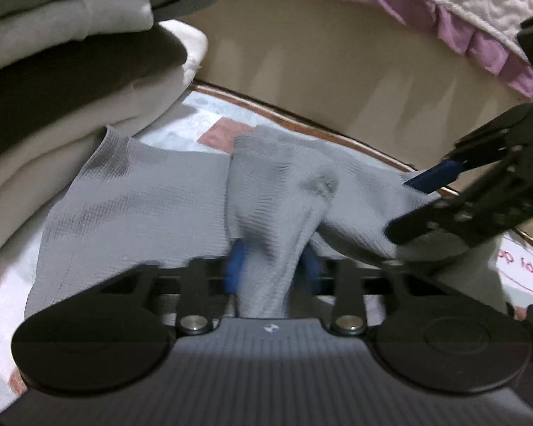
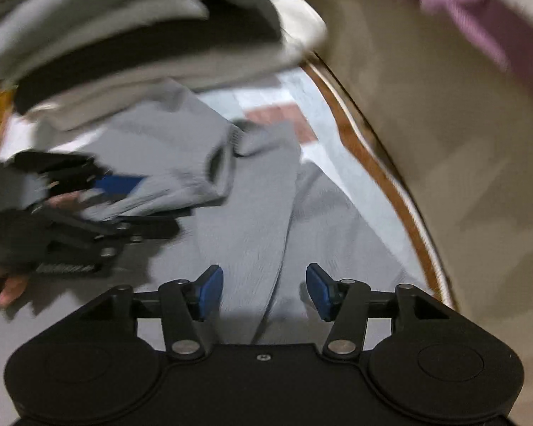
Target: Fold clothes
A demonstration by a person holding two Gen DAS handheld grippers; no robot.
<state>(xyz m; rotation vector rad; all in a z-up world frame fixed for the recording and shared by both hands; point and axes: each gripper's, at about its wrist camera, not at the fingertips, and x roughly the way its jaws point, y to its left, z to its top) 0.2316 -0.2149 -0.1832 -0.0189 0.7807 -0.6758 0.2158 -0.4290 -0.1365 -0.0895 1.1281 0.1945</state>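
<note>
A grey ribbed garment (image 1: 152,209) lies spread on the table and also shows in the right wrist view (image 2: 252,213). My left gripper (image 1: 272,273) is shut on a bunched fold of the grey garment, which runs up between its blue pads. In the right wrist view the left gripper (image 2: 124,191) holds that fold lifted at the left. My right gripper (image 2: 264,291) is open and empty just above the garment, its blue pads (image 2: 209,291) apart. In the left wrist view the right gripper (image 1: 430,195) hovers open at the right over the cloth.
A stack of folded clothes (image 1: 60,71) stands at the left, also in the right wrist view (image 2: 142,25). The table's wooden edge (image 2: 383,184) curves along the right. Behind it is a beige bed side (image 1: 337,64) with a purple frill (image 1: 479,35).
</note>
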